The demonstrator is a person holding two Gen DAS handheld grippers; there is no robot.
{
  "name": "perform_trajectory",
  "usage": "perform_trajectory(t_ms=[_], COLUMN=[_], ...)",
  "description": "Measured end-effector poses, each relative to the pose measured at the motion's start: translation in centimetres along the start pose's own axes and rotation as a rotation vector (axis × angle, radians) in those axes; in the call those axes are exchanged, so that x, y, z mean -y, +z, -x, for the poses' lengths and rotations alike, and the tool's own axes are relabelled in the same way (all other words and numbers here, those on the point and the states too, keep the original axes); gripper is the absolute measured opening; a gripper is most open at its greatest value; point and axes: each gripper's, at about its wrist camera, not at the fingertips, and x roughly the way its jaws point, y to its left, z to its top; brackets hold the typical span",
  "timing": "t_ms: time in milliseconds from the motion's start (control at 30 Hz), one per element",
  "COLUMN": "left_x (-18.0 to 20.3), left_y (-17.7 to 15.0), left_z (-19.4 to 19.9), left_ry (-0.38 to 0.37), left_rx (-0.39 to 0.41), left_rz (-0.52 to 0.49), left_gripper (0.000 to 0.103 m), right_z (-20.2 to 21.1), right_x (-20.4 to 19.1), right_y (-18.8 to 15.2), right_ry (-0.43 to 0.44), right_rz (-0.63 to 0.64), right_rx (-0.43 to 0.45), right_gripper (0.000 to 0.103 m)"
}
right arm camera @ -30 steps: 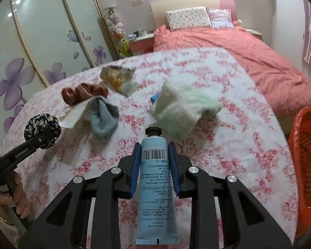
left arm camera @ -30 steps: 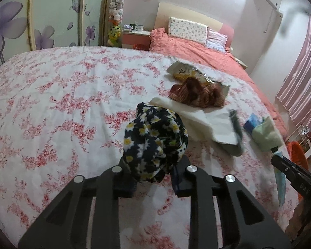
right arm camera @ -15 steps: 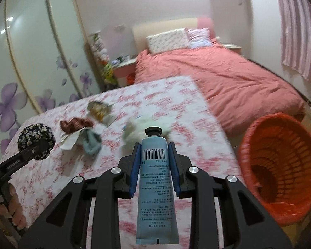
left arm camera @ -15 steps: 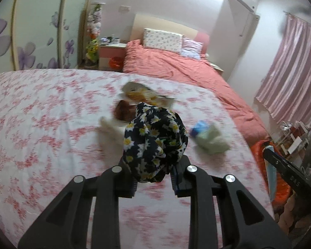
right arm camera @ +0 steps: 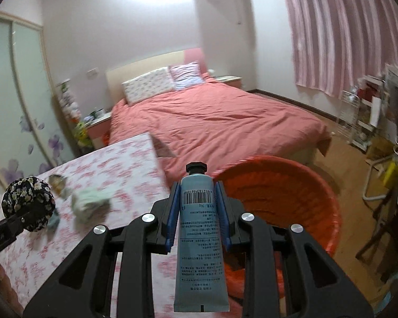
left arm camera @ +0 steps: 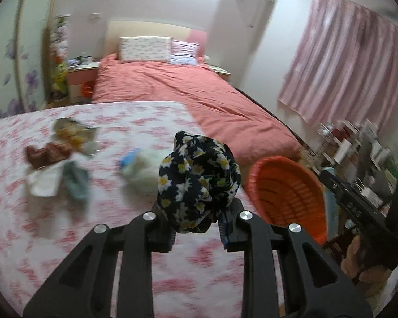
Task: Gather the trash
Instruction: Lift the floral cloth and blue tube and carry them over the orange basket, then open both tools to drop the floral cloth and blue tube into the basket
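The left gripper [left arm camera: 196,228] is clamped on a balled black daisy-print cloth [left arm camera: 197,180], held above the floral-covered surface [left arm camera: 66,238]. The right gripper [right arm camera: 197,212] is clamped on a blue tube [right arm camera: 199,238], cap pointing forward, just before the orange basket [right arm camera: 291,198] standing at the surface's edge. More scraps [left arm camera: 55,164] lie on the surface, well apart from both.

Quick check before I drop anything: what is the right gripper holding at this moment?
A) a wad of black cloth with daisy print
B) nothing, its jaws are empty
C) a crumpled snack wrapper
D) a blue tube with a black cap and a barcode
D: in the right wrist view the blue tube is clamped upright in the right gripper, cap pointing toward the orange basket.
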Motion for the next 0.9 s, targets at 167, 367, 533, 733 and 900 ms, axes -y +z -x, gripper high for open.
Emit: perform_trajectory(t_ms=[167, 367, 533, 733, 900], left_x=[5.0, 10.4, 13.5, 14.2, 12.5], left_y=[0.1, -0.2, -0.6, -0.6, -0.8], left_z=[-2.6, -6.4, -9.7, -12.3, -12.5], left_ry=[-0.080, -0.156, -0.184, -0.156, -0.119], left_rx=[-0.030, -0.082, -0.130, -0.157, -0.159], left_rz=[-0.076, -0.149, -0.185, -0.187, -0.173], left_gripper=[0.026, 0.027, 0.027, 0.049, 0.061], right_z=[-1.1, -2.7, -3.6, -4.8, -4.0], right_x=[3.4, 5.9, 7.8, 9.0, 8.6], right_y=[0.2, 0.5, 0.8, 1.2, 0.6], right_ry=[-0.011, -0.015, -0.010, -0.005, -0.024], right_rz=[-0.073, -0.125, -0.170, -0.205, -0.194], right_rx=[-0.014, -0.024, -0.035, -0.051, -0.041], right_gripper=[0.027, 0.027, 0.027, 0.028, 0.051])
